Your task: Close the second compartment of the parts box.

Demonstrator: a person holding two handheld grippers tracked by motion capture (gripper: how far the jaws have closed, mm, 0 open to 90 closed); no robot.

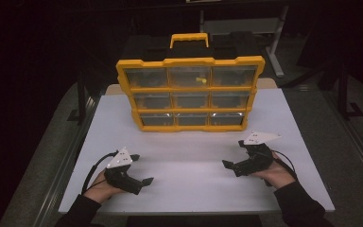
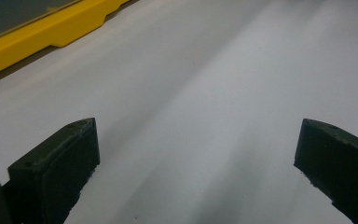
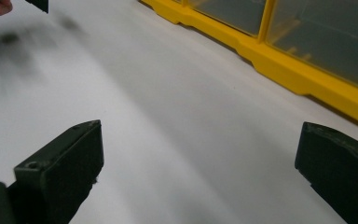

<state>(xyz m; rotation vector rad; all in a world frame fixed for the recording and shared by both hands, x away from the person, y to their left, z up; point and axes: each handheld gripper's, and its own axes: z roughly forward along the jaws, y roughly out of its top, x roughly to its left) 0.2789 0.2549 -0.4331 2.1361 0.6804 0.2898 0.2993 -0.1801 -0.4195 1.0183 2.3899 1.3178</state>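
The yellow plastic organizer case with clear drawer fronts is standing upright at the far middle of the white table top, well apart from both grippers. Its front is showing three rows of three see-through compartments, and a small yellow piece is sitting in the top middle one. A yellow carry handle is rising from the top of the case.

Nearer the person, the left gripper is resting low over the table at the near left, held in the person's left hand, with its grey three-cornered plate on top. In the left gripper view its two black jaws are standing wide apart with only bare white table between them, and the yellow base edge of the case is lying off at the upper left.

The right gripper is sitting at the near right in the person's right hand, pointing toward the middle of the table. In the right gripper view its jaws are also spread wide with nothing between them, and the case's yellow bottom rail and clear drawers are running along the upper right. Dark sleeves are covering both forearms at the near edge.
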